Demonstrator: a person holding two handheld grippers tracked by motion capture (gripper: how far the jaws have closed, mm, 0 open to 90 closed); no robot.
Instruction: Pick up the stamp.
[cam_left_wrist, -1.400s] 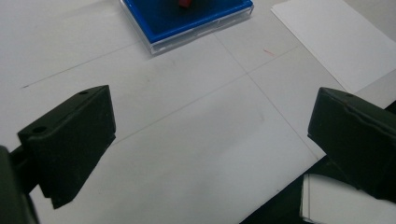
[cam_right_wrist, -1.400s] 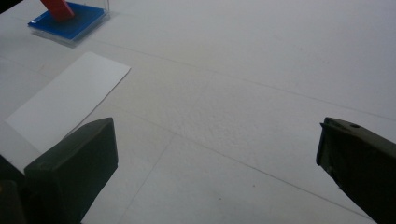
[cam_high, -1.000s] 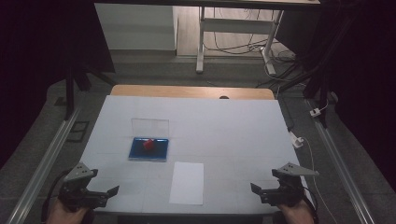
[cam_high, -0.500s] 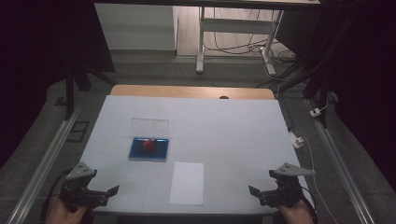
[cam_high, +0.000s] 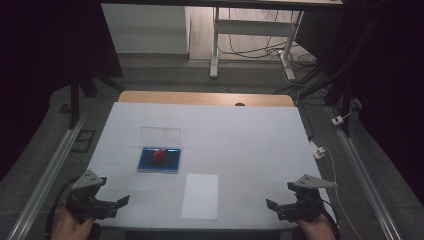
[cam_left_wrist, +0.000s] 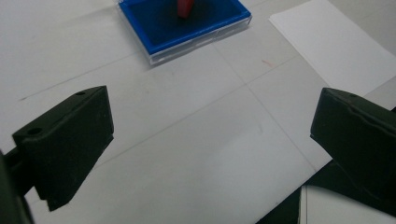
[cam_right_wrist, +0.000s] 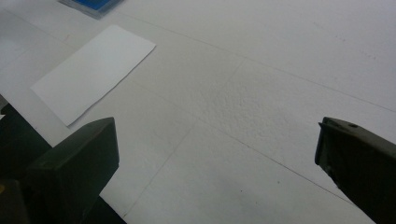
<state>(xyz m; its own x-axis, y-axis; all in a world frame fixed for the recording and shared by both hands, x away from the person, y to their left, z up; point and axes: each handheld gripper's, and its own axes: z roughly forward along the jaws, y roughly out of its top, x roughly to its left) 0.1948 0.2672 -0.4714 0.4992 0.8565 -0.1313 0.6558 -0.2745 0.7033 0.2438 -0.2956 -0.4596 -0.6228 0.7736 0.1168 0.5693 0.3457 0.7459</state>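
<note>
High view: left gripper (cam_high: 119, 202) and right gripper (cam_high: 272, 205), jaws wide, flank paper sheet (cam_high: 200, 196) at table (cam_high: 250, 145) edge.

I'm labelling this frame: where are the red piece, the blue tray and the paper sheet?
red piece (cam_high: 159, 155), high view, its top.
blue tray (cam_high: 148, 163), high view, bare blue floor.
paper sheet (cam_high: 200, 196), high view, its middle.

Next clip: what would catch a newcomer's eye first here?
The blue tray left of the table's middle, with a small red piece standing in it, is the only strong colour on the white table. A clear lid lies just behind it and a white sheet sits near the front edge. The left tongs and right tongs sit at the front corners, jaws wide apart, holding nothing.
</note>
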